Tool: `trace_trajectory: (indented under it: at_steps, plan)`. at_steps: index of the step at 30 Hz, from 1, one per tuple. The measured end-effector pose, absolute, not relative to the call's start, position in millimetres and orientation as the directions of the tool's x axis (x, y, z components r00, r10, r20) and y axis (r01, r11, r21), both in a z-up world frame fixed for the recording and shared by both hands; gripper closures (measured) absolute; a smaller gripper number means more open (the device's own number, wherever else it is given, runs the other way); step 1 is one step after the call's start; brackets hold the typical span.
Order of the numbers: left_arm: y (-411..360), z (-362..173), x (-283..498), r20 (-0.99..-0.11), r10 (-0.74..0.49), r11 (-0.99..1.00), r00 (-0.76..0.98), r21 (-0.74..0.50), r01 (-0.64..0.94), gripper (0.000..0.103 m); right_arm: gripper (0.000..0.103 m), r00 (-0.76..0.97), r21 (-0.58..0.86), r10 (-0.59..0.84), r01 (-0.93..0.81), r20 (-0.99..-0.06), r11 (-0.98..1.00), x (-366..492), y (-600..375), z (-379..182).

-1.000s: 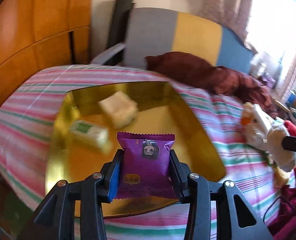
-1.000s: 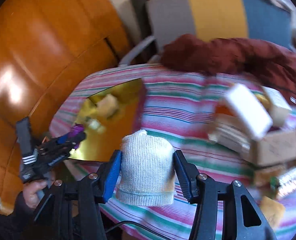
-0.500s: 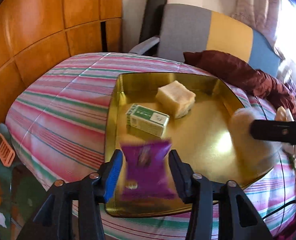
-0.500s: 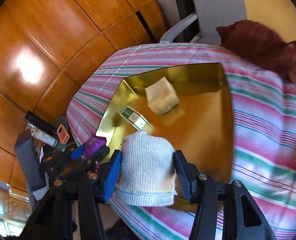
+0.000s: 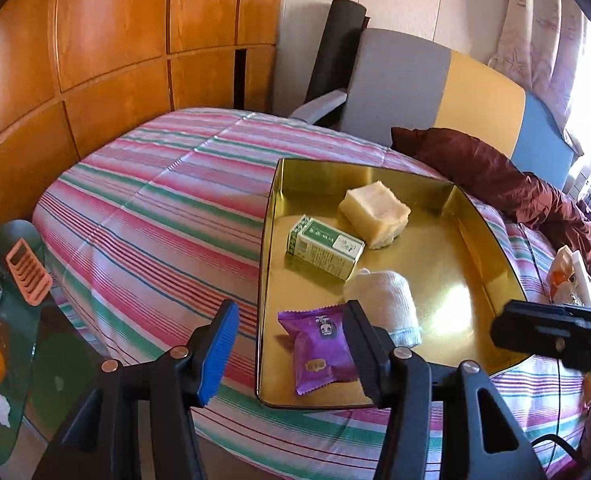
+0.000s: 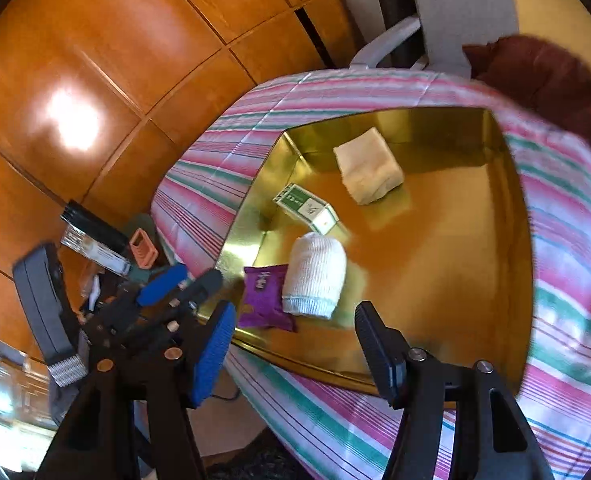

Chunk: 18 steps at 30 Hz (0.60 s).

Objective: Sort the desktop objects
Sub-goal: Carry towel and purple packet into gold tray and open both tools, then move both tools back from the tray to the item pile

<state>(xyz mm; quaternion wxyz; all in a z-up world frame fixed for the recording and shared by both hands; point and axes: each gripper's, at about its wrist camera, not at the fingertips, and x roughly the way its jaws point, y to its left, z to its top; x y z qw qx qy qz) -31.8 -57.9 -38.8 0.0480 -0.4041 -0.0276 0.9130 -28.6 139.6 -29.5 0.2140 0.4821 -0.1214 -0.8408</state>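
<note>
A gold tray (image 5: 491, 240) (image 6: 447, 280) lies on the striped tablecloth. In it lie a purple snack packet (image 5: 319, 352) (image 6: 262, 296), a white knitted roll (image 5: 387, 304) (image 6: 315, 274), a green-and-white box (image 5: 324, 246) (image 6: 305, 208) and a pale yellow block (image 5: 373, 214) (image 6: 367, 164). My left gripper (image 5: 289, 348) is open and empty above the tray's near left edge. My right gripper (image 6: 291, 350) is open and empty over the tray's near rim, and shows as a black bar (image 5: 551, 332) in the left wrist view.
The striped cloth (image 5: 155, 216) covers a round table. A maroon cloth (image 5: 495, 176) and a grey-yellow-blue chair (image 5: 435, 92) are behind the tray. Wooden panels (image 5: 115, 40) stand left. An orange rack (image 5: 27, 268) sits on a low glass table. More clutter (image 5: 571, 272) lies right.
Both grippers opened. The purple packet dropped from the left gripper and the white roll from the right gripper; both now lie in the tray. Both grippers drew back toward the tray's near edge.
</note>
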Motion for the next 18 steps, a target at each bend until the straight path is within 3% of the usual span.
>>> trace_trajectory:
  at_steps: [6, 18]
  plan:
    - [-46.9, -21.3, -25.1, -0.704, 0.109, -0.994, -0.702, -0.070, -0.084, 0.049, 0.030, -0.520, 0.302, -0.388, 0.245, -0.761, -0.921, -5.3, 153.0, -13.7]
    - [-12.3, -5.4, -9.7, -0.685, 0.166, -0.983, -0.709, -0.058, -0.175, 0.049, 0.027, -0.584, 0.216, -0.259, 0.144, -0.770, -0.966, 35.3, 199.7, -13.0]
